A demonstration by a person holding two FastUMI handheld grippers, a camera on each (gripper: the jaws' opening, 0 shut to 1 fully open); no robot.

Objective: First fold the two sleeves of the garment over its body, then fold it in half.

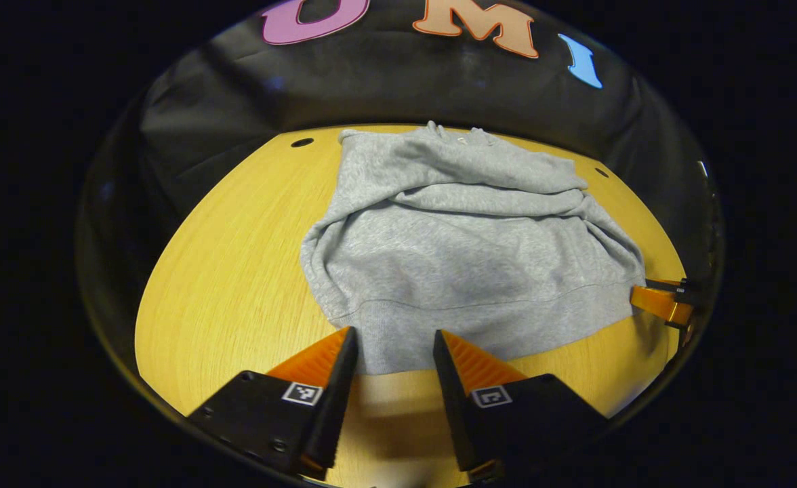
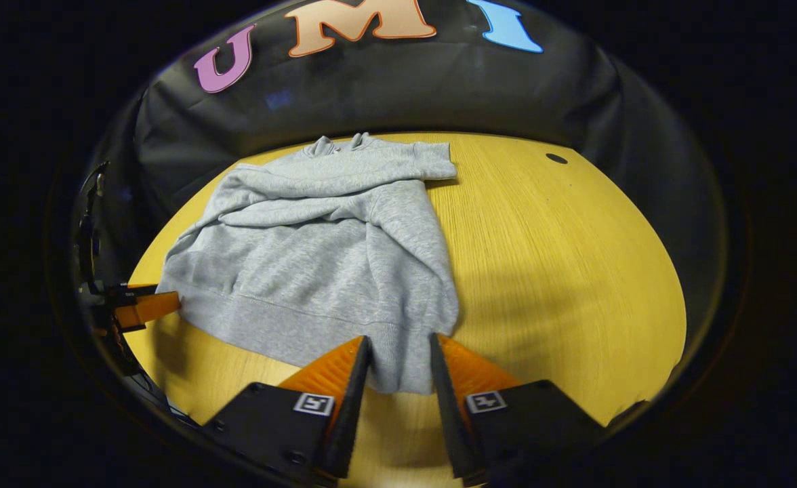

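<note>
Lying flat on the worktop (image 1: 222, 285): grey sweatshirt (image 1: 466, 264), both sleeves (image 2: 344, 177) folded across its body. Left gripper (image 1: 393, 342) at one hem corner, fingers parted, hem edge between them, not clamped. Right gripper (image 2: 398, 349) at the other corner, fingers likewise apart around the hem (image 2: 398, 369).

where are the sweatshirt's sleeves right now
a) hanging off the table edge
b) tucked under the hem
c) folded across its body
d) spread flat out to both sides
c: in both gripper views the grey sweatshirt has its sleeves laid across its upper body, on the wooden table.
</note>
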